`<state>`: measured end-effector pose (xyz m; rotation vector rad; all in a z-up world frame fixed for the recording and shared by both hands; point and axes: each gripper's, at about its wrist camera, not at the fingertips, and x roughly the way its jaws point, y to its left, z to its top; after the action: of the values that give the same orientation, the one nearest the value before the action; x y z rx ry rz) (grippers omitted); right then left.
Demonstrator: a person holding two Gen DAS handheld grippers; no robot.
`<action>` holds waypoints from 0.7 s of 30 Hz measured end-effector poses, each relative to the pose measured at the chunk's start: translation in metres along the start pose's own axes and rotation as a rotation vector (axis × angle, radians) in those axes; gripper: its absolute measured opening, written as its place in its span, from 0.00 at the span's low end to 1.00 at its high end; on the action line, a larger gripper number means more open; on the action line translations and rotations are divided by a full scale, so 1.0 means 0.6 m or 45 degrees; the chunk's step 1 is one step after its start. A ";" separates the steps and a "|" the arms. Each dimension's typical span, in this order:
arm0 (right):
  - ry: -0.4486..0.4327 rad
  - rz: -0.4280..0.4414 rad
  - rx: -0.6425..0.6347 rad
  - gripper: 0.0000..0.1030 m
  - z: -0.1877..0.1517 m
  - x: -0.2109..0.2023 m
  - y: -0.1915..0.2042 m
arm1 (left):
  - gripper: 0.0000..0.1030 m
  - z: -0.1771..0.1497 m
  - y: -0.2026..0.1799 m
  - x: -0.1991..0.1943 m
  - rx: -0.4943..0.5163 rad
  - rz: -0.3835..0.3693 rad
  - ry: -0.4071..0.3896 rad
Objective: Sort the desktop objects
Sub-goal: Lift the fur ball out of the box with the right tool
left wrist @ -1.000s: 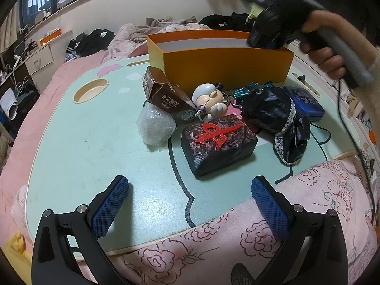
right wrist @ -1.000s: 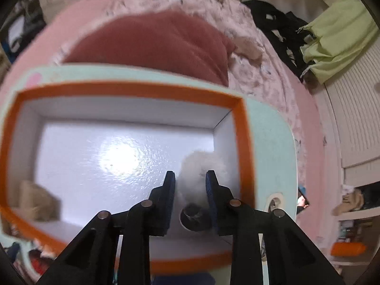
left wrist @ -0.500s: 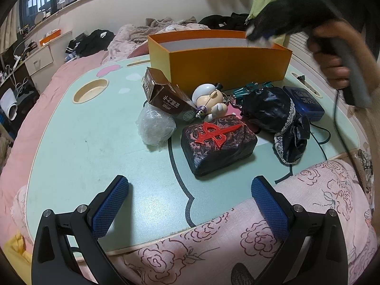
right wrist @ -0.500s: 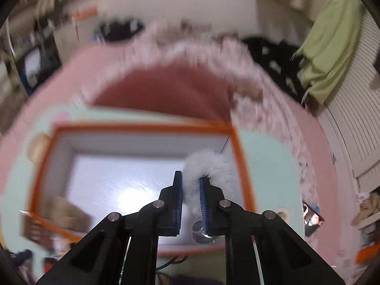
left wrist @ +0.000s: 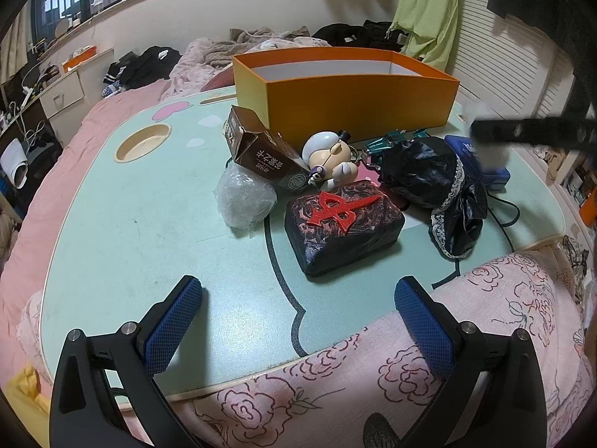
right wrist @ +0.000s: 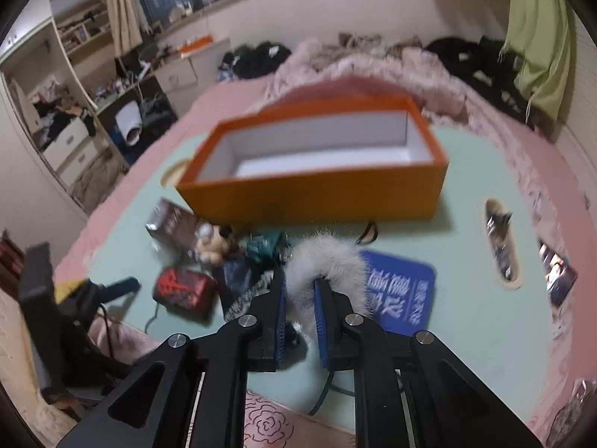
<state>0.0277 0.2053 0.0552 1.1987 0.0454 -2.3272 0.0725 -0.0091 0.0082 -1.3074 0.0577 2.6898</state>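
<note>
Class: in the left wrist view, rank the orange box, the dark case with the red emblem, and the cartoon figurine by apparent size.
1. Orange box
2. Dark case, though nearer the camera
3. Figurine

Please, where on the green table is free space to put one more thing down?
The table is bare on its left part, between the round cup recess and the left gripper. Crowded: in front of the orange box, around the carton, figurine and black bag.

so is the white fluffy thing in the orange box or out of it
Out. The white fluffy thing is pinched in the right gripper, on the near side of the orange box, above the table clutter.
</note>
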 end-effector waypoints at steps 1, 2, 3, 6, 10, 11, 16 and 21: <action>-0.009 0.000 0.006 0.23 0.001 0.005 -0.005 | 1.00 0.000 0.000 0.000 0.000 0.000 0.000; -0.026 -0.007 0.019 0.31 -0.002 0.006 -0.009 | 1.00 0.000 0.000 0.000 0.000 -0.001 0.000; -0.046 -0.004 0.032 0.53 -0.004 0.004 -0.011 | 1.00 0.000 0.000 0.000 -0.001 -0.001 -0.001; -0.167 0.035 0.045 0.82 -0.020 -0.019 -0.017 | 1.00 0.000 0.000 0.000 0.000 -0.001 0.000; -0.231 -0.045 -0.026 0.84 -0.062 -0.042 -0.014 | 1.00 0.000 0.000 0.000 0.000 -0.001 0.000; -0.231 -0.091 -0.042 0.85 -0.074 -0.042 -0.017 | 1.00 0.000 0.000 0.000 0.000 -0.001 0.000; -0.181 -0.211 -0.064 0.91 -0.128 -0.012 -0.027 | 1.00 0.000 0.000 0.000 0.001 0.001 0.000; -0.180 -0.375 -0.151 1.00 -0.135 0.014 -0.011 | 1.00 -0.001 0.001 -0.001 -0.001 0.002 -0.001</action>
<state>0.0813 0.2280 -0.0020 1.0239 0.3257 -2.6160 0.0732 -0.0100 0.0085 -1.3068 0.0572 2.6918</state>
